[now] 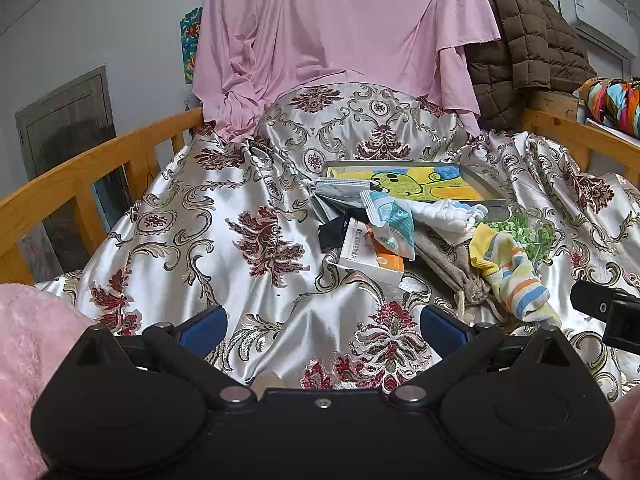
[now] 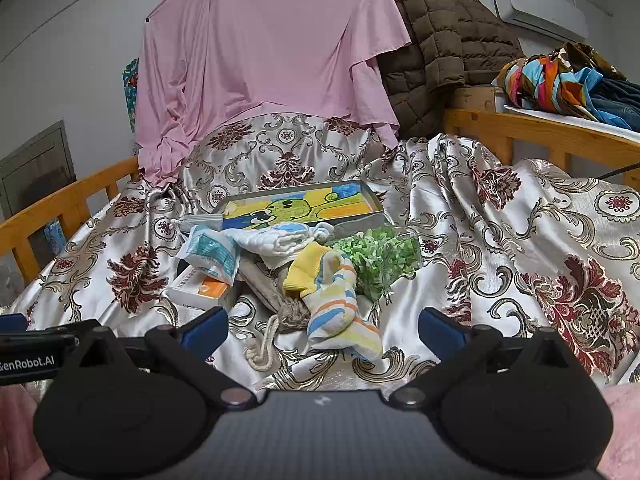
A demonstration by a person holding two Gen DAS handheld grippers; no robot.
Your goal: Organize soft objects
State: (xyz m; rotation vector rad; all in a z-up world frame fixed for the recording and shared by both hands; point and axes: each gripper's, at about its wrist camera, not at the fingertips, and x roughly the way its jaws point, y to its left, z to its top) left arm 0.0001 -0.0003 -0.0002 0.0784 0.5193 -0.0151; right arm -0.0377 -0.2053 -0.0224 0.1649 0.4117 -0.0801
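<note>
A pile of small things lies on a floral satin cover (image 1: pixel 224 208). It holds a striped yellow sock (image 2: pixel 336 300) (image 1: pixel 512 272), a beige drawstring pouch (image 2: pixel 280 296) (image 1: pixel 452 264), a white folded cloth (image 2: pixel 280 240) (image 1: pixel 448 212), a grey face mask (image 1: pixel 336 192), a packaged mask (image 2: pixel 212 256) (image 1: pixel 392 220) and green fake leaves (image 2: pixel 380 256) (image 1: pixel 524 232). A tray with a cartoon drawing (image 2: pixel 304 204) (image 1: pixel 416 184) lies behind the pile. My left gripper (image 1: pixel 322 326) is open over bare cover, left of the pile. My right gripper (image 2: pixel 322 326) is open, with the sock's toe between its fingers.
A white and orange box (image 2: pixel 200 288) (image 1: pixel 372 260) lies in the pile. A wooden bed rail (image 1: pixel 100 168) runs along both sides. A pink sheet (image 1: pixel 332 32) and a brown quilted jacket (image 2: pixel 436 40) hang behind. Colourful clothes (image 2: pixel 560 80) lie at the right.
</note>
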